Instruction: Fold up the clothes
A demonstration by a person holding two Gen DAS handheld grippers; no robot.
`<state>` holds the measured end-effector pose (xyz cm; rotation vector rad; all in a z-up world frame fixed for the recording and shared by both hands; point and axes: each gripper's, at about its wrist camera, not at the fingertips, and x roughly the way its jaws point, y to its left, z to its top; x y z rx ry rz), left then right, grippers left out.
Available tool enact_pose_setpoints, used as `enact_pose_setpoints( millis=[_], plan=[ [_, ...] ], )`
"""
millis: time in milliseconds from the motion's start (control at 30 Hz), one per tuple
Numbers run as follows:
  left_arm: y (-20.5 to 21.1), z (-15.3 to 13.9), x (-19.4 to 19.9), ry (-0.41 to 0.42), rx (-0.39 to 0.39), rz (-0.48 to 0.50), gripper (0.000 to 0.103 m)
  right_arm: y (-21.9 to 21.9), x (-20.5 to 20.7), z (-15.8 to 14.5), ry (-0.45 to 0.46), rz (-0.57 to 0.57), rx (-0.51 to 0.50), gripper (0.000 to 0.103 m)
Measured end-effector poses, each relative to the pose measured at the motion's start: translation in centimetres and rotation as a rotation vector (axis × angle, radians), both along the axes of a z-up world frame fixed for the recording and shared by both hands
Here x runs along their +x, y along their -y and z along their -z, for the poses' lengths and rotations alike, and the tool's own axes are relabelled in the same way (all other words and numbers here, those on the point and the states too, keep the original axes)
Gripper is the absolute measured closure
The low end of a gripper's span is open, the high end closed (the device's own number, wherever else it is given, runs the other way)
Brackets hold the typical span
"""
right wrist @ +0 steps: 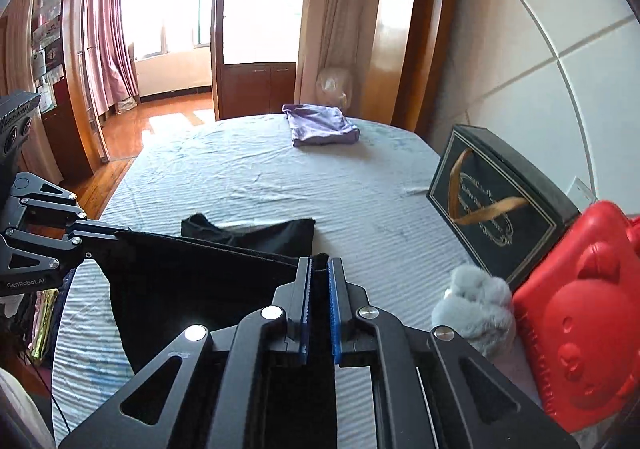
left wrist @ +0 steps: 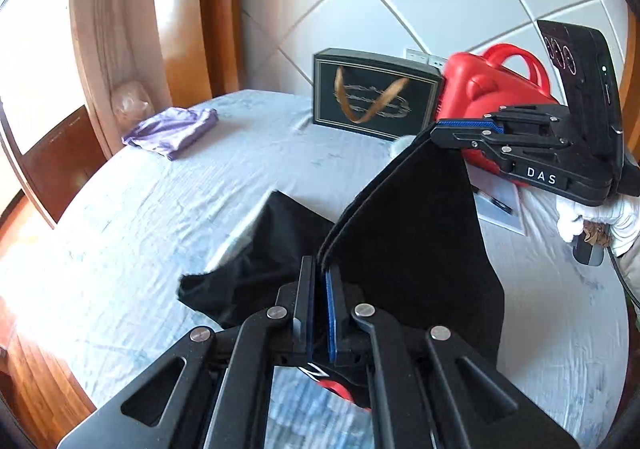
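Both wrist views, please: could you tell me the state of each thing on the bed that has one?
Black garment: lifted by one edge, stretched between both tools, far end on the bed.
Left tool: shut on the garment's edge.
Right tool: shut on the garment's edge.
Purple garment: folded, lying flat.
Dark gift bag: upright, handle drooping.
Red case: standing on edge.
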<state>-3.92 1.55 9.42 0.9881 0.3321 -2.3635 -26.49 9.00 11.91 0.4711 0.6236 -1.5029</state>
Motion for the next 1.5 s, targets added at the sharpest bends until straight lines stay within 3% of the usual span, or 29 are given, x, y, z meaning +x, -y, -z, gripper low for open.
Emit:
enact_pose_setpoints(
  millis=[133,267,367,433,567,667,800,900,1000,1167,1300,1500],
  plan=[
    [8.0,1.2,0.1,0.043,0.002,-0.036,0.1,7.8,0.9,0.0,0.015,-0.022,-0.011,0.096],
    [15.6,5.6,-0.5,0.145,0.048,-0.063,0.096,16.3,1.2,4.9,0.029,0.021,0.118,0.096],
    [19.9,9.8,-1.2,0.261,0.071,-0.096,0.093,19.1,0.5,8.4,0.071,0.084,0.209,0.087],
    [21.2,11.1,-0.3,0.277,0.09,-0.136,0.087,18.3,-0.3,9.2,0.119,0.125,0.22,0.067],
    [19.7,10.5,2.0,0.214,0.152,-0.128,0.076,11.6,-1.9,8.2,0.169,0.187,0.208,0.064],
    [15.9,9.6,2.1,0.175,0.172,-0.069,0.073,5.4,-3.0,7.4,0.195,0.238,0.211,0.064],
    [8.6,9.8,0.4,0.159,0.205,-0.011,0.064,-1.3,-4.1,8.7,0.208,0.29,0.252,0.064],
    [2.7,10.7,-0.1,0.155,0.258,-0.012,0.05,-5.2,-4.6,10.1,0.233,0.291,0.265,0.064],
    [-2.9,11.7,-0.4,0.157,0.299,-0.037,0.042,-8.3,-4.8,11.3,0.261,0.244,0.26,0.055],
    [-9.8,12.6,-1.0,0.182,0.272,-0.152,0.04,-11.3,-4.8,12.4,0.26,0.103,0.227,0.054],
    [-12.5,13.0,-1.7,0.183,0.244,-0.259,0.04,-11.9,-4.2,13.4,0.237,-0.002,0.223,0.03],
    [-14.6,14.0,-2.7,0.2,0.241,-0.371,0.04,-11.3,-4.7,14.9,0.203,-0.089,0.204,0.028]
  ],
)
